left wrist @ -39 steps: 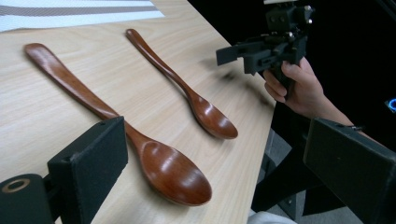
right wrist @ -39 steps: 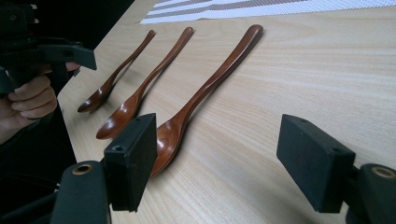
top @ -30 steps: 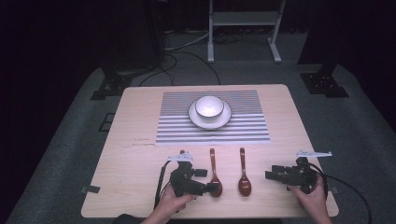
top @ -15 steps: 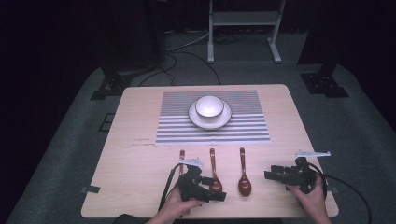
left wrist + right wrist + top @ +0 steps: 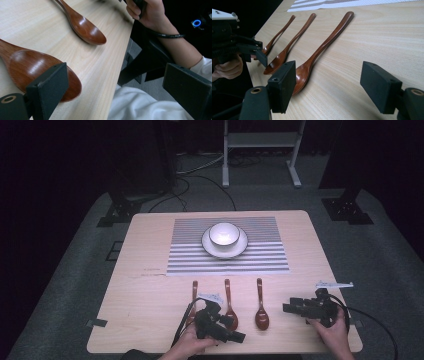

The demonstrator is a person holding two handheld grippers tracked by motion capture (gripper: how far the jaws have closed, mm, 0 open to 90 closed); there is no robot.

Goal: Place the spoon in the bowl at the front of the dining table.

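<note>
Three brown wooden spoons lie side by side near the table's front edge: the left spoon (image 5: 195, 291), the middle spoon (image 5: 229, 304) and the right spoon (image 5: 260, 310). My left gripper (image 5: 235, 336) stands open at the front edge, pointing right, just in front of the middle spoon's bowl (image 5: 35, 68). Nothing is between its jaws. The gripper's body hides the left spoon's bowl in the high view. My right gripper (image 5: 289, 308) is open and empty, to the right of the right spoon (image 5: 322, 47) and pointing left at it.
A white bowl (image 5: 223, 234) sits on a white plate (image 5: 240, 249) on a striped mat (image 5: 260, 255) at the far middle of the table. Cables trail from both grippers. The table's front edge (image 5: 110, 95) is right beside the left gripper.
My left gripper has swung its jaws back toward the front edge of the table, off the middle spoon's bowl. The right gripper and the spoons have not moved.
</note>
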